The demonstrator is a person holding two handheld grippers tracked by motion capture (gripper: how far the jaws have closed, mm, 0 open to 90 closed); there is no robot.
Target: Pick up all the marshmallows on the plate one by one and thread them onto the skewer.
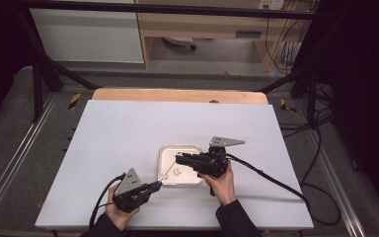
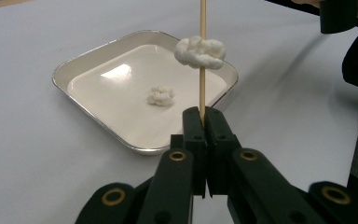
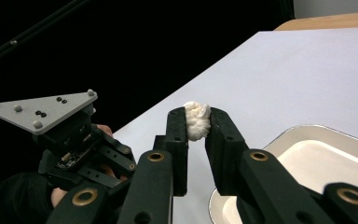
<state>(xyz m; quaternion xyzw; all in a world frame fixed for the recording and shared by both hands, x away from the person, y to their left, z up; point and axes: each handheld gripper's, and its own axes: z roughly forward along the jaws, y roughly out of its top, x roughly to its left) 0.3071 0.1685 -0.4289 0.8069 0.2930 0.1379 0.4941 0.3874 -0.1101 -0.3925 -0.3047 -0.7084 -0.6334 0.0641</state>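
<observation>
While both hands work at the tray, the scene reads as follows.

Left gripper (image 2: 204,122): jaws pressed together on the lower end of a thin wooden skewer (image 2: 203,88), which rises straight up from between them in the left gripper view.

Skewered piece (image 2: 200,52): a white, lumpy marshmallow-like piece threaded on the skewer, well above the jaws and over the near edge of the tray.

Right gripper (image 3: 197,122): jaws clamped on a second white piece (image 3: 196,120), pinched between the tips, held in the air above the table just beside the tray.

Loose piece (image 2: 161,96): a smaller white lump lying on the floor of the tray, apart from the skewer.

Tray (image 1: 164,153): shallow, white inside with a metal rim, standing on the table between the two grippers; in the high view the right gripper reaches over it from the right and the skewer tip from the lower left.

Table (image 1: 128,128): pale, flat top bearing the tray.

Hands: each grips its tool from the bottom edge of the high view, dark sleeves showing.
</observation>
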